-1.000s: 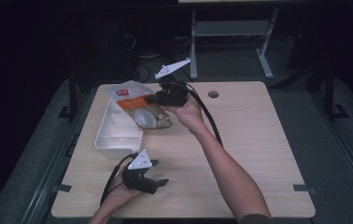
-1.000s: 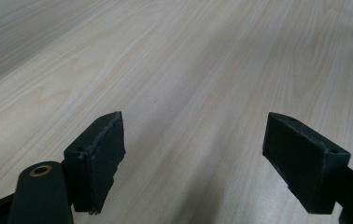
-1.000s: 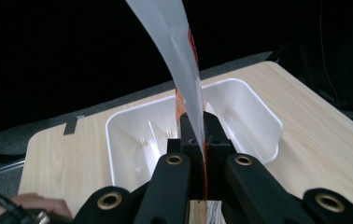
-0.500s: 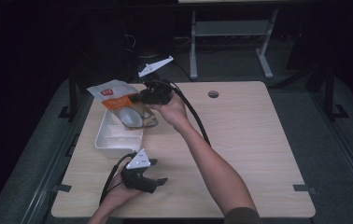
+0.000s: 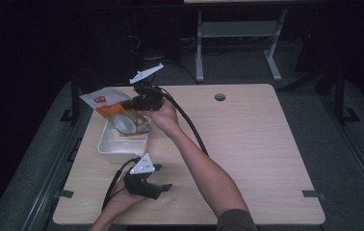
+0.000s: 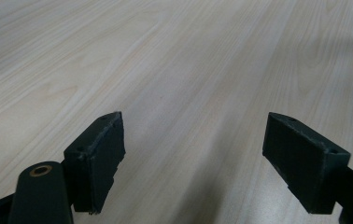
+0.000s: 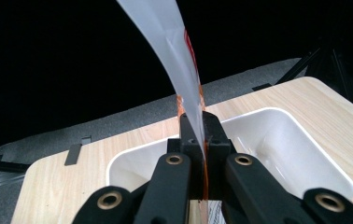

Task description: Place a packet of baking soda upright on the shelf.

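While the person's right arm stretches forward and to the left across the wooden table [image 5: 247, 144], the hand wraps around the right gripper [image 7: 199, 135] from below and behind, wrist bent slightly, so the tool points leftward over the table's far left part. Its two black jaws are pressed together on the edge of a snack bag [image 5: 115, 109], a white and orange pouch with a clear window near its lower end. In the high view the bag hangs out to the left of the jaws, tilted, its upper corner reaching past the table's edge and its lower end just above a white tray [image 5: 109, 148]. In the right gripper view, the bag rises as a thin curved sheet straight up from between the closed pads, and the tray lies directly beneath and beyond the jaws, its rounded rim facing the camera. A black cable trails back from the tool along the forearm.

Nearer the person, the left gripper [image 6: 193, 158] sits low over the table's front left part, held by the left hand [image 5: 122, 197] with the palm under it and the fingers curled around its body. Its jaws are spread wide apart with bare wood between them, pointing rightward across the table. This tool sits well apart from the bag, just in front of the tray's near wall.
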The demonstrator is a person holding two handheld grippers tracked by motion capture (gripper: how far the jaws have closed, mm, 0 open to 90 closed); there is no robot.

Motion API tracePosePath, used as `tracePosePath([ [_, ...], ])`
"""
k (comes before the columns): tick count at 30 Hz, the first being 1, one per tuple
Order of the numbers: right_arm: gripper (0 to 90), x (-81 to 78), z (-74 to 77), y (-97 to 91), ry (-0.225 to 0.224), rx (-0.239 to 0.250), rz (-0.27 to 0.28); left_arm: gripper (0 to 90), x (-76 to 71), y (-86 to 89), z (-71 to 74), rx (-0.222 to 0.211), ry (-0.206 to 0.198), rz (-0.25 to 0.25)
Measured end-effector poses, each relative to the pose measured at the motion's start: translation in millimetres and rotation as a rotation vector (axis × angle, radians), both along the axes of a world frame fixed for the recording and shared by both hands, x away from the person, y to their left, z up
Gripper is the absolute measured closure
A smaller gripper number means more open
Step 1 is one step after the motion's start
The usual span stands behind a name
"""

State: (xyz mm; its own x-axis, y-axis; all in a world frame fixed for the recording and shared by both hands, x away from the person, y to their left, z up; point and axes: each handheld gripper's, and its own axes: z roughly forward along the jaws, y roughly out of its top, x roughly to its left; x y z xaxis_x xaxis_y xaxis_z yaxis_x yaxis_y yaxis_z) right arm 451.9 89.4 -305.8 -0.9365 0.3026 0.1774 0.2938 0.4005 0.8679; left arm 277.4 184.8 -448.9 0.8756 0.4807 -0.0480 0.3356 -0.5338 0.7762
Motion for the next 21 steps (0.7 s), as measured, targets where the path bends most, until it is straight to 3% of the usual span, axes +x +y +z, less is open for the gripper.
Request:
tracePosePath([
  [9, 89.6, 5.7, -17.4, 16.0, 0.009, -0.009, 0.002, 20.6, 0.6, 0.7, -0.3, 0.003, 0.002, -0.001],
  [21, 89.5, 9.2, -44.3, 23.2, 0.054, 0.052, -0.005, 20.6, 0.8, 0.6, -0.6, 0.011, -0.003, -0.003],
])
